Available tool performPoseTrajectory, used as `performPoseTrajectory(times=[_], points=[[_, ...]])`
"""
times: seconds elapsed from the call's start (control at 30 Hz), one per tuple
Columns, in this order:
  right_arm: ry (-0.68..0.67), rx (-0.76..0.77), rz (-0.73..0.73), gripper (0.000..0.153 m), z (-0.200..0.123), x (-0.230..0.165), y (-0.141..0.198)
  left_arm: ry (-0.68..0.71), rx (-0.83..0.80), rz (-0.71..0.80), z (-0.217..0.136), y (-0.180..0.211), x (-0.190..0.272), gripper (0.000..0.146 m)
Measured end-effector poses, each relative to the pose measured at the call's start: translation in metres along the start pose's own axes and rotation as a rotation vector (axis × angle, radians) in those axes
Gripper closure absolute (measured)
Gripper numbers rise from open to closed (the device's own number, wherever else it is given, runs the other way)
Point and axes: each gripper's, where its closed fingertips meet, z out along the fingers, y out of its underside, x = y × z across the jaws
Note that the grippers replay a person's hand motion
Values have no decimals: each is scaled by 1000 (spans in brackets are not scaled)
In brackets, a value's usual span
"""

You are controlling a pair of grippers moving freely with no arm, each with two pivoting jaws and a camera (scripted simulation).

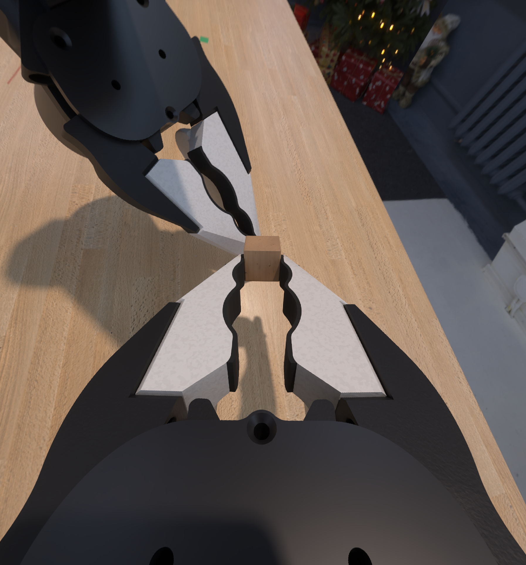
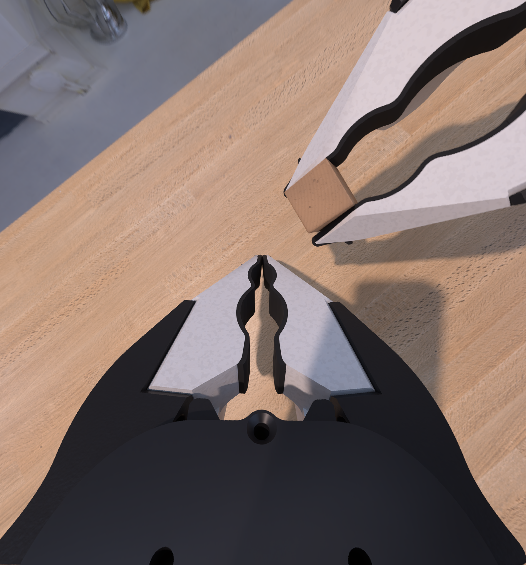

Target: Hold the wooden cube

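Observation:
A small wooden cube [image 1: 262, 258] sits between the fingertips of my left gripper [image 1: 262, 265], which is shut on it just above the wooden table. The cube also shows in the right wrist view [image 2: 320, 198], clamped at the tips of the left gripper's white fingers [image 2: 378, 128]. My right gripper [image 2: 261, 260] is shut and empty, its tips pressed together a short way in front of the cube. In the left wrist view the right gripper [image 1: 246, 234] points at the cube's far side, its tips very close to it.
The light wooden table [image 1: 87, 305] ends in a long edge on the right in the left wrist view [image 1: 408, 275]. Beyond it are a white floor, red gift boxes [image 1: 359, 79] and a dark radiator [image 1: 506, 122]. A small green marker [image 1: 204, 39] lies far back.

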Motion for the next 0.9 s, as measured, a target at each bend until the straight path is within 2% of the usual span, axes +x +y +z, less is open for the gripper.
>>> performPoseTrajectory(times=[0.3, 0.9], points=[[50, -100, -22, 153, -3, 2, 10, -49, -68, 9, 1, 10, -4, 125], [84, -139, -24, 153, -2, 5, 16, -54, -84, 21, -2, 15, -9, 125]])
